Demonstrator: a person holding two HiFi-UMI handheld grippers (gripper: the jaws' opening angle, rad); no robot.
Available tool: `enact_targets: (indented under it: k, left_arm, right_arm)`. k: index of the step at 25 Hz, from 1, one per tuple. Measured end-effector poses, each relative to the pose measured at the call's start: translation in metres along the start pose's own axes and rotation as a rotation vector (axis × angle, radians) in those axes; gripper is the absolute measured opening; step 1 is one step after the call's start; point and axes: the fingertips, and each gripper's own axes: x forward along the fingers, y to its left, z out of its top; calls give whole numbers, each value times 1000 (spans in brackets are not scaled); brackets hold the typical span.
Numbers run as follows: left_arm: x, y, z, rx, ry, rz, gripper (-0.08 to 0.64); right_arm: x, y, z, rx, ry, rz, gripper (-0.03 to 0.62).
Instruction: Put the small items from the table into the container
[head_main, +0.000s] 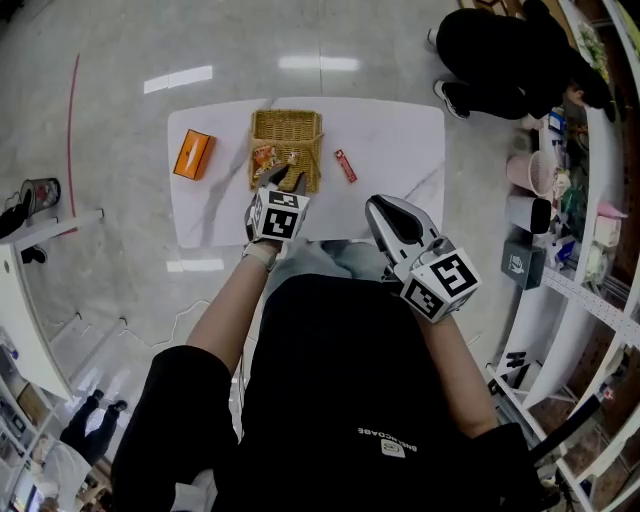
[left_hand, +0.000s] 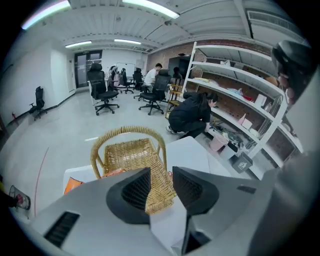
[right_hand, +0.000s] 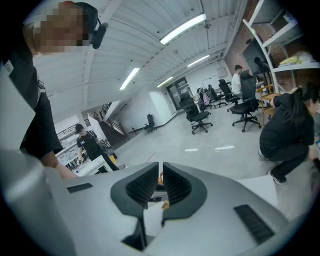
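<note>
left gripper (head_main: 285, 181) hangs over the near rim of the wicker basket (head_main: 287, 116), jaws about half apart w/ nothing between them, just basket weave showing thru the gap. right gripper (right_hand: 161, 181) is held back near the person's body, jaws drawn to a thin slit, nothing in it. one snack pack (head_main: 264, 158) is already in the basket.

two items are left on the table (head_main: 400, 140): an orange box (head_main: 193, 154) at 9 o'clock of the basket and a slim red packet (head_main: 345, 166) at 3 o'clock, both just beside it.

the red packet looks light, flat and probly slick-wrapped, so pinch it across the narrow width, mid-length, pads low to the tabletop (it could skate away if nudged). the box looks like light card, stiff but crushable, so take it across the short sides w/ a gentle squeeze, jaws wider than now. i'd give the packet to the right gripper and the box to the left.
</note>
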Motion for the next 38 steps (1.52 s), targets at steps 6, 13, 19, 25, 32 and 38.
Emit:
enact_targets:
  k: [6,13,19,25,32,38]
  left_arm:
    - [-46,-22,41,29,-97,-28,121]
    - [-103,-74,92,47,-233,-135,121]
    - [-156,-122,143,105,-389,-236,111]
    - [-193,-158,181,145,-504,-321,39]
    - [-216,-185,202,153,-552,-379,5]
    - [-219,-195,214,151,-556,-404,5]
  right_arm:
    - [-12,5,16,-5,-48,-2,14]
    - [-30,3,36,-1,-118,-16,14]
    - [-46,0,52,-3,-169,-16,13]
    - [-69,-7,67,12,-225,-8,12]
    - [-94,-9,85,10,-276,-7,14]
    - [-107,-13,92,6,-297,-15,13]
